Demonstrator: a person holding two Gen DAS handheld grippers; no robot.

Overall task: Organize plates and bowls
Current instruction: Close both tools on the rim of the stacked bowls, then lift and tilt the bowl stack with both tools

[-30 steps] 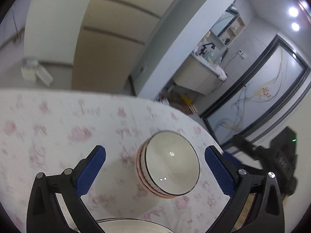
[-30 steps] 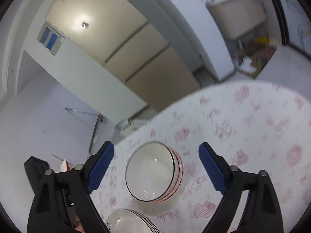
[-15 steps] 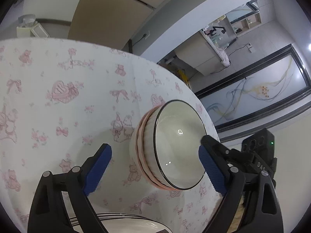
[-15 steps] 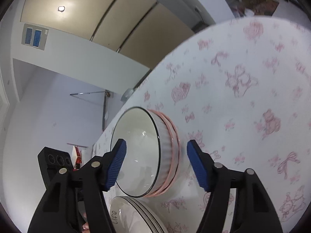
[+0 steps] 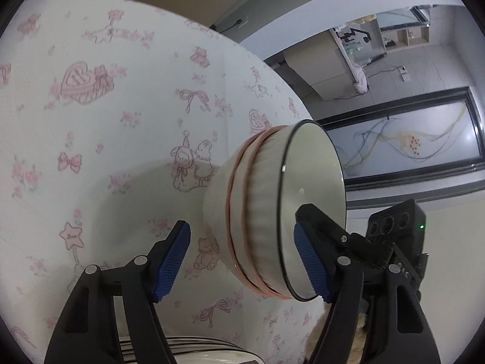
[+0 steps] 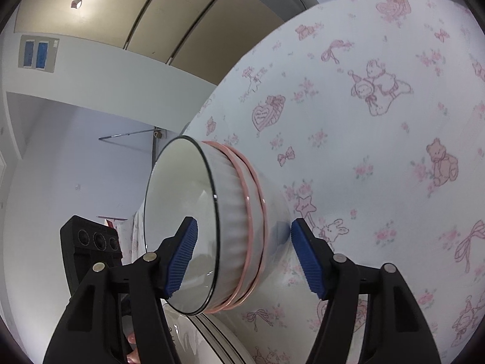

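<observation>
At frame centre, the right gripper (image 6: 242, 251) straddles the stacked bowls' (image 6: 212, 227) rim on the patterned tablecloth (image 6: 379, 121), pads apart.

The stack of bowls (image 5: 266, 212) sits on my table (image 5: 91, 139), between my left gripper (image 5: 242, 261) and my right gripper (image 6: 242, 257). The plate stack (image 5: 212, 345) lies nearer me, before the bowls.
</observation>
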